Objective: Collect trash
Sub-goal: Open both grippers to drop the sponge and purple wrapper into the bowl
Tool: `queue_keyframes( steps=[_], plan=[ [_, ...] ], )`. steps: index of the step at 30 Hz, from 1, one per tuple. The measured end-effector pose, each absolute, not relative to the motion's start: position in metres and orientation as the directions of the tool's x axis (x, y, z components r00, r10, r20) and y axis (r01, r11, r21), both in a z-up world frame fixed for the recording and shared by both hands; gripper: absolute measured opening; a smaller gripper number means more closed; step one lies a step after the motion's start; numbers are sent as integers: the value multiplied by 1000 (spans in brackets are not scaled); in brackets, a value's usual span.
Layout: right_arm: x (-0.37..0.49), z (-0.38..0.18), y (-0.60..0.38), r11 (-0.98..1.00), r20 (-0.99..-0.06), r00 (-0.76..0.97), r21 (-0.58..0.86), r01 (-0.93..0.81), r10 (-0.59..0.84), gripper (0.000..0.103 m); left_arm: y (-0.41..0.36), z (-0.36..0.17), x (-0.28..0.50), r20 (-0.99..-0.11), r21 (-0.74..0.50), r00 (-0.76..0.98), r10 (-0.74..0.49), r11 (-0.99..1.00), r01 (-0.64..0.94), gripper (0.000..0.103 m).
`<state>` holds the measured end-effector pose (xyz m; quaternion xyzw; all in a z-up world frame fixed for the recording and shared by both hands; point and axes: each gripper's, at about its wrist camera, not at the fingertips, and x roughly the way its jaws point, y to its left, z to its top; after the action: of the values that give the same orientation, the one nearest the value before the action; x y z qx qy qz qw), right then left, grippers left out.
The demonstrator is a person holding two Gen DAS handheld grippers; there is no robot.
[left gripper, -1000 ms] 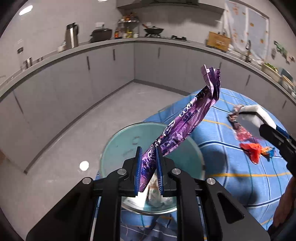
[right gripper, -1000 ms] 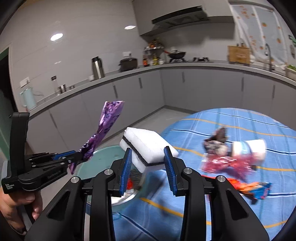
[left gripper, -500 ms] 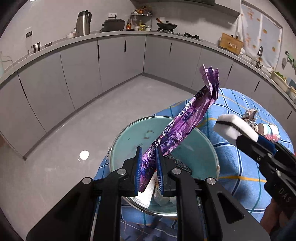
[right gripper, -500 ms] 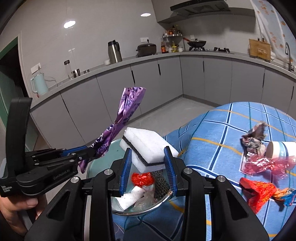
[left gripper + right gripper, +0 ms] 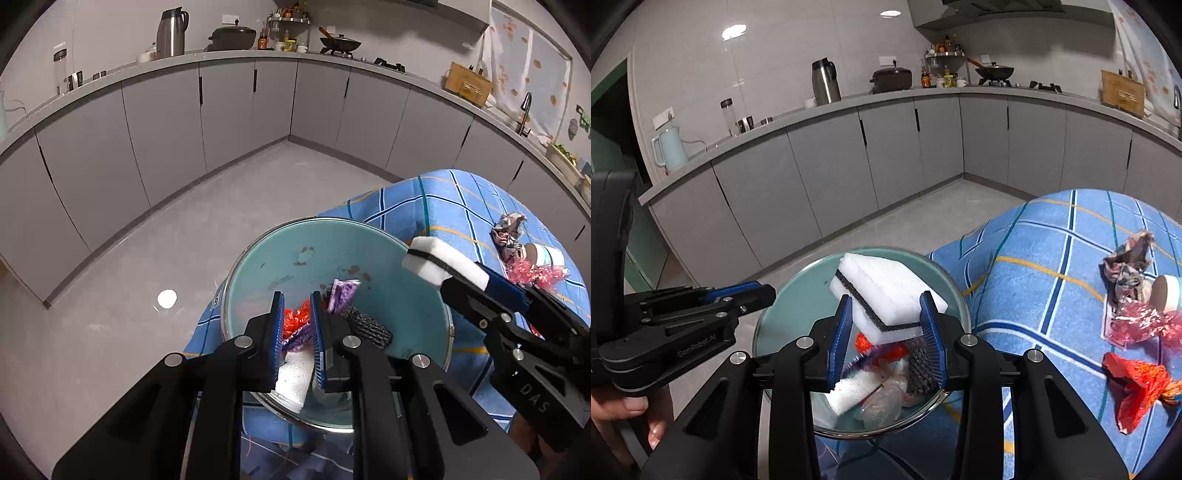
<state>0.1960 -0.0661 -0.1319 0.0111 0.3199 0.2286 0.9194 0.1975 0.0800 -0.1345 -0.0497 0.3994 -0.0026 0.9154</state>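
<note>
R gripper (image 5: 888, 325): jaws pinching the white sponge (image 5: 886, 291) by its sides, held right over the bowl (image 5: 417, 314), probably so it falls straight in when let go. L gripper (image 5: 297, 332): jaws spread w/ a gap, nothing gripped, also above the bowl; the purple wrapper (image 5: 345, 295) lies inside it w/ red foil, white tissue & a dark scrubber. Bowl sits at the near edge of the blue-check worktop (image 5: 1052, 258). Right of the bowl, well apart: crumpled wrappers (image 5: 1126, 258), paper cup (image 5: 1165, 293), pink foil (image 5: 1141, 326), red wrapper (image 5: 1137, 384), all yet to collect
</note>
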Motion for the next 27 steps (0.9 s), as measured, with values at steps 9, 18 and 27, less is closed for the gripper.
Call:
queue_keyframes(
  steps=[9, 18, 27],
  plan=[
    [195, -138, -67, 897, -585, 689, 174, -407, 427, 50, 88, -136, 193, -724, -76, 689, -10, 995, -65, 46],
    [193, -135, -68, 899, -581, 695, 174, -403, 424, 55, 93, -132, 191, -715, -80, 699, -4, 994, -75, 64],
    [188, -137, -70, 905, -576, 706, 168, -392, 412, 59, 96, -131, 189, -710, -84, 704, 1, 993, -85, 72]
  ],
)
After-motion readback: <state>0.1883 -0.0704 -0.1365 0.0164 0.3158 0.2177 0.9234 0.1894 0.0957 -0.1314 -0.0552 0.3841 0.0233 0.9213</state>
